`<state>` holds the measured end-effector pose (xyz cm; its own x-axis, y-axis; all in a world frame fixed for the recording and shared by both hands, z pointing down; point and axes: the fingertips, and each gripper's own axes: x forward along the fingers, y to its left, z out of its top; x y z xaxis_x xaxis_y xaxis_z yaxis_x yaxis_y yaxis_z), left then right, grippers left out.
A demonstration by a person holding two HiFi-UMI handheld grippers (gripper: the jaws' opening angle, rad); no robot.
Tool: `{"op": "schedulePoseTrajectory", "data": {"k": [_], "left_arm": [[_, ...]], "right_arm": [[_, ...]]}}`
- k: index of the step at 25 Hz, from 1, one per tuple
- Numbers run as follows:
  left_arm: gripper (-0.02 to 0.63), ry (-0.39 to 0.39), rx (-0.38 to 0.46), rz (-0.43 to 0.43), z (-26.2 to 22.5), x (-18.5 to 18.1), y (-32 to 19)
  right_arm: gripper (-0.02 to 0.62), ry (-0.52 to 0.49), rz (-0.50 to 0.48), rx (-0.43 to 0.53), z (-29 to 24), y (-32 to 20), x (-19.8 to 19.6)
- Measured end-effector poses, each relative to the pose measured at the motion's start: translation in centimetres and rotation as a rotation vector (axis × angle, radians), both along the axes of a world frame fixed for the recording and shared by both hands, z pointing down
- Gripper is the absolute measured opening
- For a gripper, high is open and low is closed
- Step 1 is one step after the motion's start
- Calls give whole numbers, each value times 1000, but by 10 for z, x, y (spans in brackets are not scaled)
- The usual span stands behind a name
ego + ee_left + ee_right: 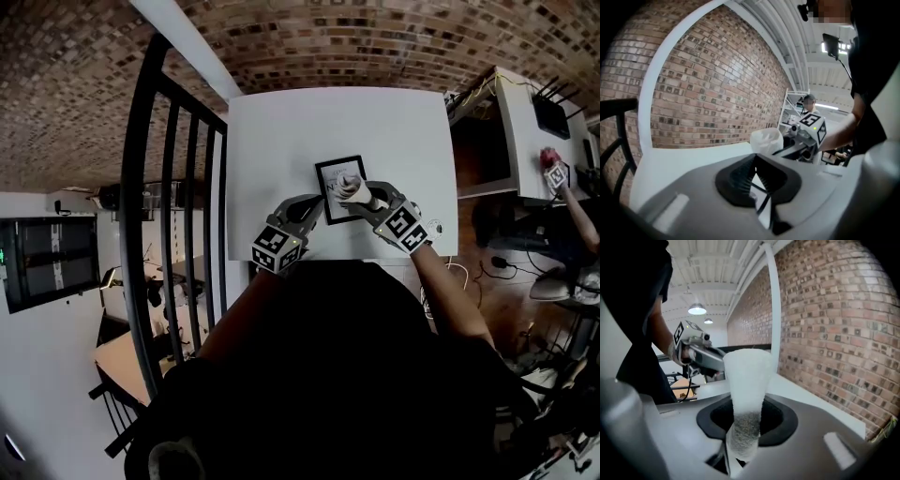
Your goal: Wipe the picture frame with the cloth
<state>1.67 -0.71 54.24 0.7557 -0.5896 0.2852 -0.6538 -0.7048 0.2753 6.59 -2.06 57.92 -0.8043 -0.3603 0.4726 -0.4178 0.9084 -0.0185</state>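
A black picture frame (331, 172) with a pale print lies on the white table (281, 141) near its front edge. My left gripper (318, 210) is shut on the frame's near left edge, and the thin black edge (764, 202) shows between its jaws. My right gripper (362, 194) is shut on a rolled white cloth (350, 186), whose end rests on the middle of the frame. From the right gripper view the cloth (745, 390) rises out of the jaws, with the left gripper (705, 357) just behind. From the left gripper view the cloth (766, 139) sits ahead.
A black metal railing (173, 187) runs along the table's left side. Brick-patterned floor surrounds the table. At the right stands a desk (520, 122) with cables, and another person's arm holds a marker-cube gripper (557, 172).
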Motion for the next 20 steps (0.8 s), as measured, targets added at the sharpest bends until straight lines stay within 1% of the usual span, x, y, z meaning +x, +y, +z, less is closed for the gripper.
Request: {"op": "schedulePoseTrajectory", "data": {"k": [2,4,6,8,10,15,20], "left_arm": [[2,26,43,2,-14,3,-1],[2,62,88,8,-31,6,0],[2,109,135,15,-49,8,3],[2,140,173,22,-63,11,5],[2,151,191,29,-72,15,5],[2,151,205,38,-78,19,1],[2,167,209,51,-81,23,1]], "right_arm": [[111,-97,24,46,-32,-3,-7],[109,-188,63,66,-58,-7,-9],[107,-244,102,74,-73,-9,-5],[107,-272,122,77,-81,-9,-1],[107,-292,124,86,-94,-8,-1],[107,-304,126,93,-102,-7,2],[107,-306,136,98,-106,-6,5]]}}
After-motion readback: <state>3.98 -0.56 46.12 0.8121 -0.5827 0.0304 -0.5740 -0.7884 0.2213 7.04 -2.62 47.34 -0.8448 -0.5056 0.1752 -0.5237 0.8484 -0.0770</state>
